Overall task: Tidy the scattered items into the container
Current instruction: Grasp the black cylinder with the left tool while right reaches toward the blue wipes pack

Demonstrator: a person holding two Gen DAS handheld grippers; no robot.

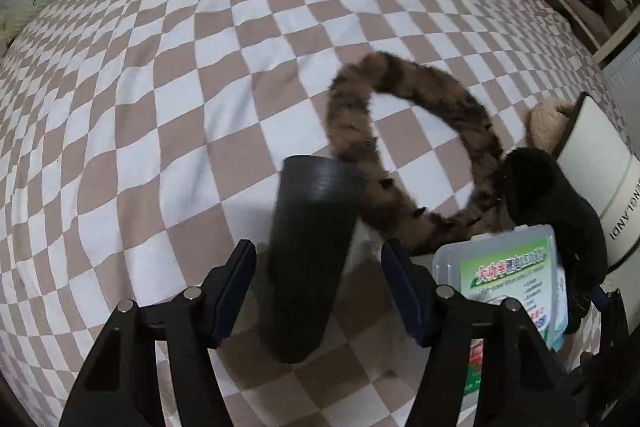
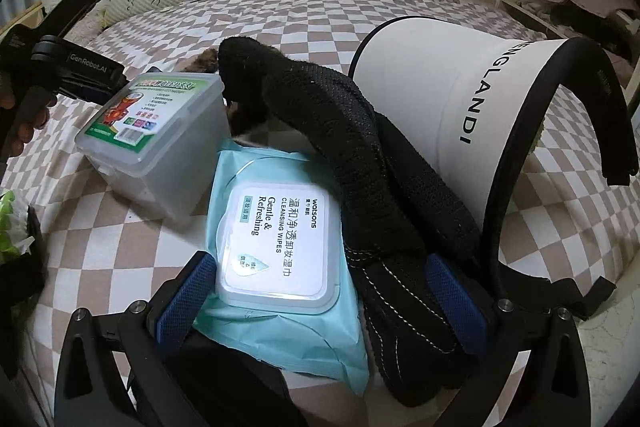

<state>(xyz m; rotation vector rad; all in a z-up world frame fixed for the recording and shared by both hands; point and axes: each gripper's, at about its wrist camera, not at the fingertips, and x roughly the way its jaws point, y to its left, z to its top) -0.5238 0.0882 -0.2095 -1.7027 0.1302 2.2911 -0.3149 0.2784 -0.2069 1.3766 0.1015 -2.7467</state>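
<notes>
The left gripper (image 1: 318, 291) hangs steeply over the checkered bed (image 1: 160, 107) with its fingers (image 1: 234, 295) half spread on either side of a dark cylinder (image 1: 310, 255) that lies between them; neither pad presses on it yet, so nothing is held. To take it well, I would centre the cylinder between the pads and close across its round body near the middle, since a grip near one end would likely let it pivot or roll out on the soft bedding. Just beyond its far end lies a furry brown hoop (image 1: 416, 147), close enough to get pinched along with it, so the fingers should stay low on the near part. The right gripper (image 2: 320, 295) hovers with fingers (image 2: 182, 297) spread wide over a pack of cleansing wipes (image 2: 276, 239) and a black glove-like thing (image 2: 360, 155) draped beside it, pinching neither. The white container (image 2: 440, 95) lies tipped on its side at the right, its black-rimmed mouth toward the camera. A clear plastic box (image 2: 160, 131) stands just left of the wipes. Room is tight around this cluster; the open bed lies to the left and far side, the better way to lift out before swinging over to the container.
</notes>
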